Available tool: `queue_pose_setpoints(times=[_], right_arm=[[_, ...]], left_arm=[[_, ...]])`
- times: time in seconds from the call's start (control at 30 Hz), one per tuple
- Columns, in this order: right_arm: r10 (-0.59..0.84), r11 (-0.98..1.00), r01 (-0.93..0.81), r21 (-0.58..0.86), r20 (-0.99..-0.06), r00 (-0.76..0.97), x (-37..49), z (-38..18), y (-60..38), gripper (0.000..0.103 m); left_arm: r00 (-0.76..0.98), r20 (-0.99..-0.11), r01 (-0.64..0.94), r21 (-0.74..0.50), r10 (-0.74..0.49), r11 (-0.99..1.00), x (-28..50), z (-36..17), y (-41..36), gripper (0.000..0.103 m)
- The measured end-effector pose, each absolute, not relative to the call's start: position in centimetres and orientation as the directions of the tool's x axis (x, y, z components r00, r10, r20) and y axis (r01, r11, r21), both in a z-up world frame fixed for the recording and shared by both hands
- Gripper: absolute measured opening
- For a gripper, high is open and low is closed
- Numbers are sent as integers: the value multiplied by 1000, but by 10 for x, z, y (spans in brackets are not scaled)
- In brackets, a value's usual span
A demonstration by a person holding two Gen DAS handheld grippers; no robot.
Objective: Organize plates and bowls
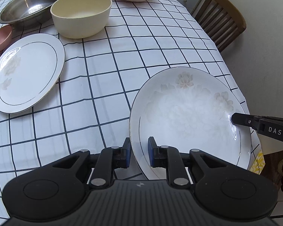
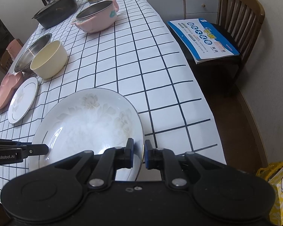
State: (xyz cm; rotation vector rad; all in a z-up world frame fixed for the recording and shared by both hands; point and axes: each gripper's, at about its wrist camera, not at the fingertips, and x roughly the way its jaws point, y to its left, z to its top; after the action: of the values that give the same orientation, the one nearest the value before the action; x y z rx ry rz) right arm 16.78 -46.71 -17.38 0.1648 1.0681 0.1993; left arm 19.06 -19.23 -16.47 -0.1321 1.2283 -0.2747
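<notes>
A large white floral plate (image 1: 190,116) is held tilted above the checked tablecloth, near the table's right front corner. My left gripper (image 1: 139,150) is shut on its near-left rim. My right gripper (image 2: 138,150) is shut on its opposite rim, and its finger shows in the left wrist view (image 1: 241,120). The plate also shows in the right wrist view (image 2: 88,120). A smaller white plate (image 1: 26,71) lies flat at the left. Behind it stand a cream bowl (image 1: 81,13) and a steel bowl (image 1: 32,3).
A pink dish (image 2: 7,88) lies at the left edge. A pink pot (image 2: 98,17) and a black lidded pan (image 2: 56,11) stand at the far end. A wooden chair (image 2: 241,18) holding a blue booklet (image 2: 203,37) stands right of the table. A yellow bag (image 2: 279,186) sits on the floor.
</notes>
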Motion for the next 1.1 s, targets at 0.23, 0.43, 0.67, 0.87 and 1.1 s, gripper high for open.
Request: queue_pose_setpoints(times=[0.23, 0.43, 0.67, 0.87, 1.1], right_arm=[[242, 970, -79, 232, -852, 464, 167, -177, -467, 12], [246, 967, -61, 246, -855, 456, 165, -182, -469, 13], [246, 967, -53, 250, -853, 460, 164, -182, -468, 13], [229, 971, -43, 236, -858, 460, 163, -182, -466, 14], [194, 978, -31, 205, -854, 482, 160, -176, -463, 18]], left_arm=[[313, -910, 149, -235, -271, 961, 190, -166, -194, 17], [323, -909, 156, -222, -262, 963, 189, -165, -195, 17], [329, -907, 151, -223, -262, 963, 188, -165, -195, 17], [343, -903, 159, -216, -259, 963, 187, -161, -195, 17], [356, -896, 159, -222, -266, 962, 187, -156, -191, 17]])
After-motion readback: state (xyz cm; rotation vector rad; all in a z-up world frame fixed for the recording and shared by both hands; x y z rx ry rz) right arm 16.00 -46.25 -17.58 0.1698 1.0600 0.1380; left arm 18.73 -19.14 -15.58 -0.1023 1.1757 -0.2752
